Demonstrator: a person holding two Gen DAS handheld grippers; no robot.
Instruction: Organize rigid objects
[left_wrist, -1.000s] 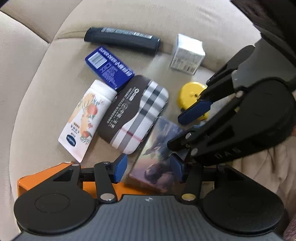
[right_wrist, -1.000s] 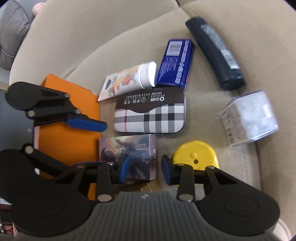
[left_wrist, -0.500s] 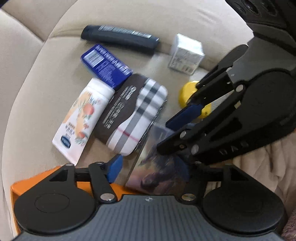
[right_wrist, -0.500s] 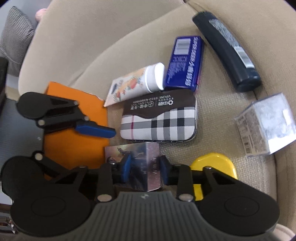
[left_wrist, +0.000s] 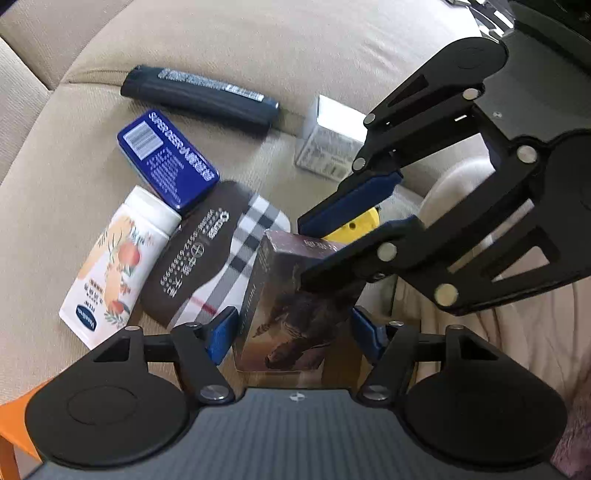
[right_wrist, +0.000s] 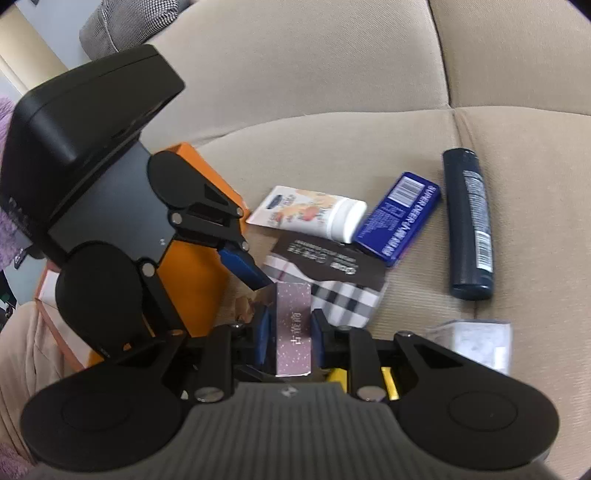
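Nearest the lens in the right wrist view, the right gripper has its jaws clamped on the narrow sides of the illustrated box, holding it on edge and tilted up off the sofa cushion — a grip across the thin dimension, which suits a rigid carton. In the left wrist view the same box fills the lower centre, and the left gripper has its jaws spread wide on either side of it, apparently to steady or receive it, though whether the pads touch the box is hard to tell. Just behind lies the plaid case; the orange box sits at the left of the right view, probably the collecting place. Farther up the frame are the cream tube, blue tin, yellow object, clear box and, farthest, the dark bottle, all loose.
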